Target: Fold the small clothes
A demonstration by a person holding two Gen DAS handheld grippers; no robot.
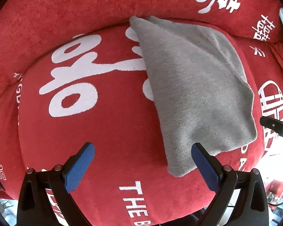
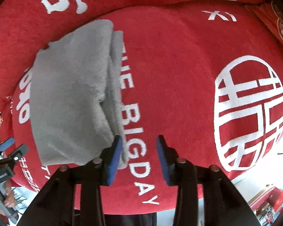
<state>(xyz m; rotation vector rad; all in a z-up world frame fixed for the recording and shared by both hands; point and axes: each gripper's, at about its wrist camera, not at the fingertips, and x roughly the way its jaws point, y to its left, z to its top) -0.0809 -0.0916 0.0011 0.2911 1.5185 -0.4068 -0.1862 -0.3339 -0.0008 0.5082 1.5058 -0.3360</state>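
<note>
A small grey garment (image 1: 194,86) lies folded on a red seat cushion (image 1: 113,131) with white lettering. My left gripper (image 1: 142,147) hangs open and wide above the cushion; the garment's near corner reaches in beside its right finger (image 1: 203,162). In the right wrist view the grey garment (image 2: 69,94) shows stacked layers along its right edge. My right gripper (image 2: 139,140) is open over the cushion (image 2: 179,75), its left finger (image 2: 116,154) right beside the garment's lower right corner, with only red fabric between the pads. The pads do not press the cloth.
A red back cushion (image 1: 66,9) rises behind the seat. A tip of the right gripper (image 1: 275,126) shows at the right edge. The left gripper (image 2: 9,146) and a person's hand (image 2: 7,203) show at the far left. Bright floor lies past the cushion's front edge.
</note>
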